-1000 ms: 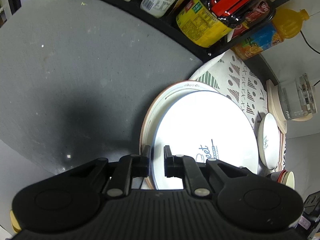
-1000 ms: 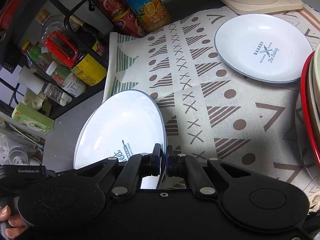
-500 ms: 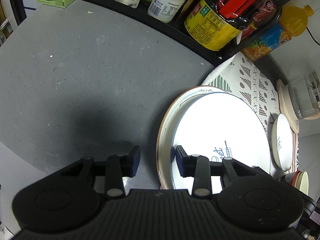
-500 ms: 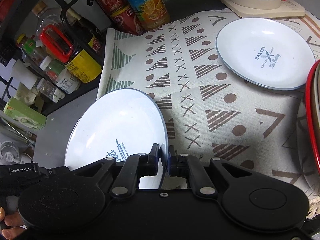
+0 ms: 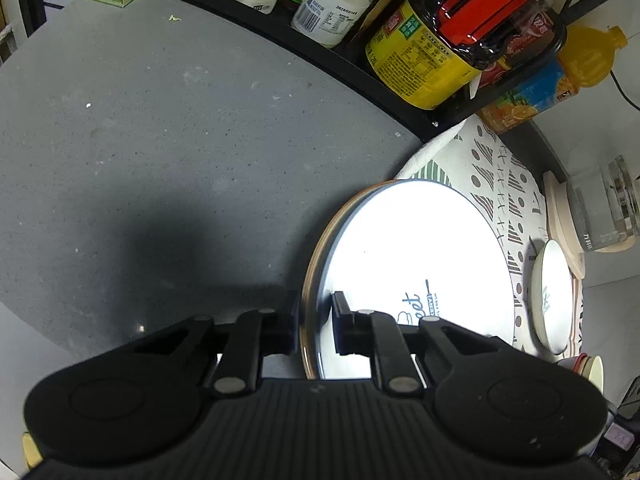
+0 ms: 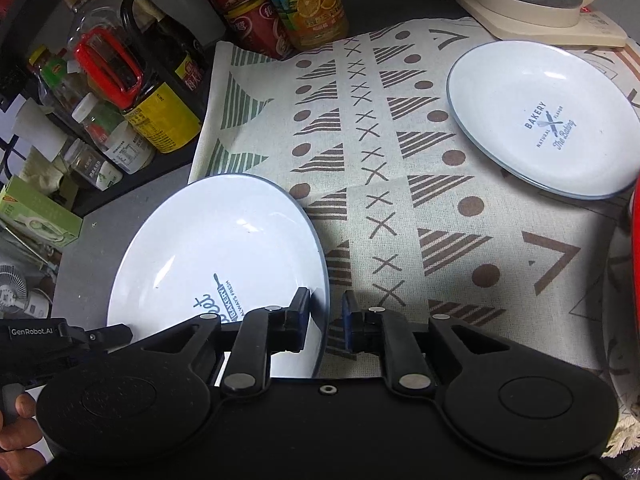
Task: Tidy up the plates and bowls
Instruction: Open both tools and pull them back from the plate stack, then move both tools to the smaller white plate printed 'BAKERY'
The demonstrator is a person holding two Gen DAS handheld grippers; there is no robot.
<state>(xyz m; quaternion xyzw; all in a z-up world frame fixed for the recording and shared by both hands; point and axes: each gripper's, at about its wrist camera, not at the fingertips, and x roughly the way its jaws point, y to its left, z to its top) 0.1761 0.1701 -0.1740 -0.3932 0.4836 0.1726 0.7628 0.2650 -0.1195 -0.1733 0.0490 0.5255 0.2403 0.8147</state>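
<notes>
Brown-rimmed plate (image 5: 320, 248) — left view only

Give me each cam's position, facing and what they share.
Left wrist: on the left claw, facing the grey counter and black rack; its fingers straddle the stacked plates' rim.
Right wrist: on the right claw, facing the patterned cloth and a second bakery plate; a hand shows lower left.
Shared: the white blue-rimmed plate with blue lettering, yellow-labelled bottle, kettle.
</notes>
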